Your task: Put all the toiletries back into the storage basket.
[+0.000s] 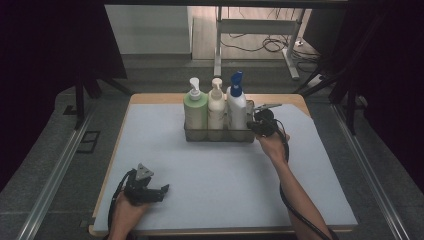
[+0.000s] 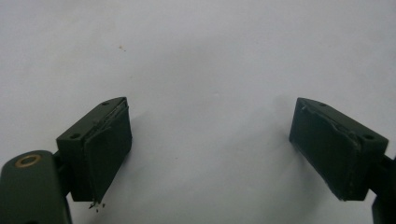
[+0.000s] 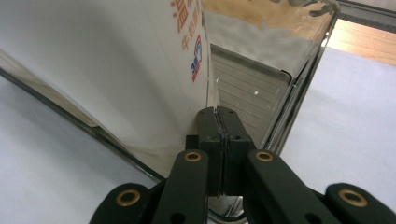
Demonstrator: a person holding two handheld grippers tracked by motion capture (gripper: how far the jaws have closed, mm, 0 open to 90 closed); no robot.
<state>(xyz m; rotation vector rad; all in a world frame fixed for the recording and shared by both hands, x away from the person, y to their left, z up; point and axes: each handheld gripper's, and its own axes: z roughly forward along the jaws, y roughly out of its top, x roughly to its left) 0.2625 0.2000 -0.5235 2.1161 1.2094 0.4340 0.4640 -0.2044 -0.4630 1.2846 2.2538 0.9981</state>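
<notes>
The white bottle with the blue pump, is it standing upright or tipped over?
Upright: the white bottle stands in the clear rack, blue pump on top.

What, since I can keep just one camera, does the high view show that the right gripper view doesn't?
High view: green bottle, cream bottle, left gripper open on the mat. Right gripper view: orange and blue print on the white bottle. Both: that bottle, the tray, the right gripper, jaws shut on the tray's end wall.

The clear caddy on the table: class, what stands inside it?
Inside the clear caddy stand three pump bottles in a row: green bottle, cream bottle, white bottle with a blue pump. Their bases are blurred behind its wall.
</notes>
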